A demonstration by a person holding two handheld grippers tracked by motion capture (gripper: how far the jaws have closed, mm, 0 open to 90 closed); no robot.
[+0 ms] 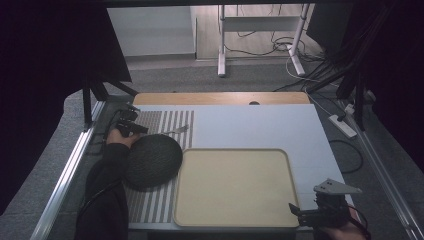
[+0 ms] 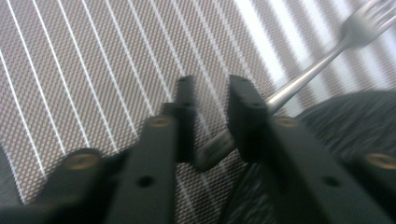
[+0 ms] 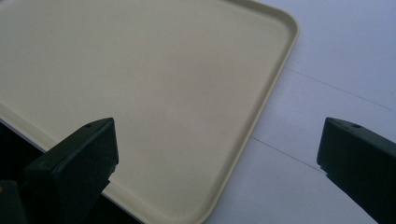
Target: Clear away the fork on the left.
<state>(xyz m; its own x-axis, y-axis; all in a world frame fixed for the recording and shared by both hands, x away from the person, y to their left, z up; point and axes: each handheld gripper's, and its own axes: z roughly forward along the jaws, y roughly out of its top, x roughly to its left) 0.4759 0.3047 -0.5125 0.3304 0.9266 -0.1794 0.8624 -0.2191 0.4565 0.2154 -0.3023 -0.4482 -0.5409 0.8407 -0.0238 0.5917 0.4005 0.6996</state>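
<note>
Beige tray [image 1: 235, 187] bare — left claw [image 2: 212, 112] loosened around fork handle [image 2: 299, 84], right claw [image 3: 217, 154] released.

A shallow, round-cornered beige plastic tray [image 3: 154, 88] is seen lying on a pale grey-white table surface [image 3: 336, 60], framed by the right gripper [image 3: 217, 149] with its black jaws held wide apart.

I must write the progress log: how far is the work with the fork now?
Nothing looks done: the beige tray is bare. In hand: the left gripper has its jaws around the fork handle on the striped mat. Left: lifting it. The right gripper waits open.
</note>
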